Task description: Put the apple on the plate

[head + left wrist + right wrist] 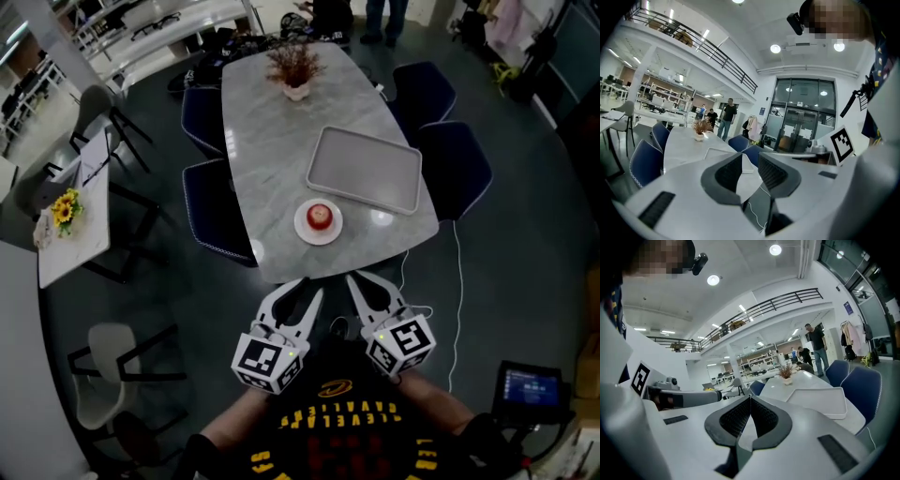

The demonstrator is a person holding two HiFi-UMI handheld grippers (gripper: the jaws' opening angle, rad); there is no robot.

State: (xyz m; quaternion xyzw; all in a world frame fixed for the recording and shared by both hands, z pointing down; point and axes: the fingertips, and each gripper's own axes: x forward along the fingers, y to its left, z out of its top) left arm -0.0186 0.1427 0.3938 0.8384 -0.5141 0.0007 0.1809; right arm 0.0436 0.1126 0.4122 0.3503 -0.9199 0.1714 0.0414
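**benchrat:** So where's the apple [320,217] at? The task says to put it on the plate [305,228].

**gripgremlin:** Looks like it's already there. It's sitting pretty much dead centre on the plate, a small red round thing on a white dish. The plate is on the surface [272,141], close to the edge nearest the person. The grey tray [366,169] is just beyond the plate and a bit right of it. The potted plant [294,70] is well beyond the plate, at the far end.

**benchrat:** And the grippers?

**gripgremlin:** Both are on the near side of the plate, off the surface and pulled in toward the person's body. The left hand-held gripper [305,289] has a clear gap between its jaws and nothing in it. The right hand-held gripper [366,279] has its jaw tips pressed together, also holding nothing.

**benchrat:** Which one would you use if it had to move again?

**gripgremlin:** From the plate, both point back at it from about the same range. The left one lines up a touch straighter, and the right sits off to the plate's right. The apple's round, so there's no long axis to worry about. I can't make out a stem. Honestly, I'd call the job done.
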